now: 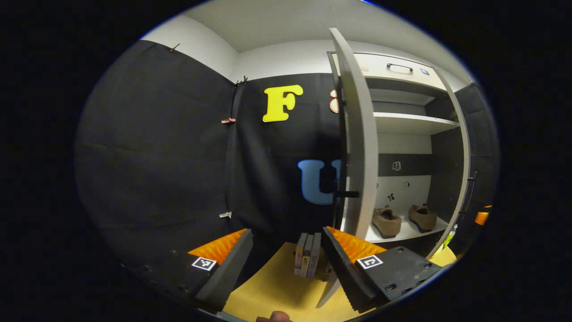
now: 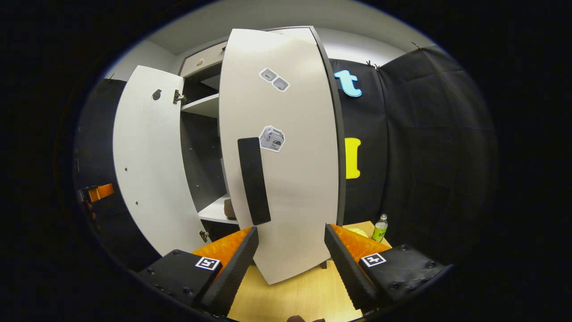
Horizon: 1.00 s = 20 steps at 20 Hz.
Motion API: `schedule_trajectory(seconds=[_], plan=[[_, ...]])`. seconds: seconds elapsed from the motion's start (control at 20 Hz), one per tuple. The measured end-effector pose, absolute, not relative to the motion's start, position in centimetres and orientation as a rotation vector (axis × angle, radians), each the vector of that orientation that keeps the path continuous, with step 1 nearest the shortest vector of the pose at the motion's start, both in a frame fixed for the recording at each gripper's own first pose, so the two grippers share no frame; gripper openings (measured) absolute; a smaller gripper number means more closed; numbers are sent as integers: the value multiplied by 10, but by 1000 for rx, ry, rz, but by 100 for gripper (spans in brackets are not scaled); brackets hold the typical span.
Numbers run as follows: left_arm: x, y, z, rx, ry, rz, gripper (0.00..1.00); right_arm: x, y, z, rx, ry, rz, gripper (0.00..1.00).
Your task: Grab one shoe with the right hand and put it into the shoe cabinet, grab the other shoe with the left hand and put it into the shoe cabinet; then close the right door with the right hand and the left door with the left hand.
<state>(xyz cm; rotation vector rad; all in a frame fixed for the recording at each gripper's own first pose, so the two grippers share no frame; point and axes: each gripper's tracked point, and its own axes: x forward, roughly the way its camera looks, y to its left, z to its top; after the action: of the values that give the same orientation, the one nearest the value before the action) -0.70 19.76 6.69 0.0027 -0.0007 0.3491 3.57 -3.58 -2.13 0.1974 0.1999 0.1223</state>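
Both views sit low, near the shoe cabinet (image 1: 402, 134), perhaps from opposite sides.

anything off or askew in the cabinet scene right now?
Nothing stands out. Both shoes sit upright, side by side on the cabinet's bottom shelf. The left door and right door hang open, undamaged. The left gripper and right gripper are open and empty.

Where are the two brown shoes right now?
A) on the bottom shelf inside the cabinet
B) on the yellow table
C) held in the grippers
A: in the left gripper view both shoes sit side by side on the cabinet's bottom shelf, with the doors open.
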Motion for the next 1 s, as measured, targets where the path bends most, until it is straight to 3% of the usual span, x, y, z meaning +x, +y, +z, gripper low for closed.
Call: schedule_trajectory(seconds=[0.35,1.0], plan=[[44,212,49,-13,26,293,98,32,-36,-17,183,190,116,98],[32,171,48,3,35,247,94,39,-40,-7,211,154,124,98]])
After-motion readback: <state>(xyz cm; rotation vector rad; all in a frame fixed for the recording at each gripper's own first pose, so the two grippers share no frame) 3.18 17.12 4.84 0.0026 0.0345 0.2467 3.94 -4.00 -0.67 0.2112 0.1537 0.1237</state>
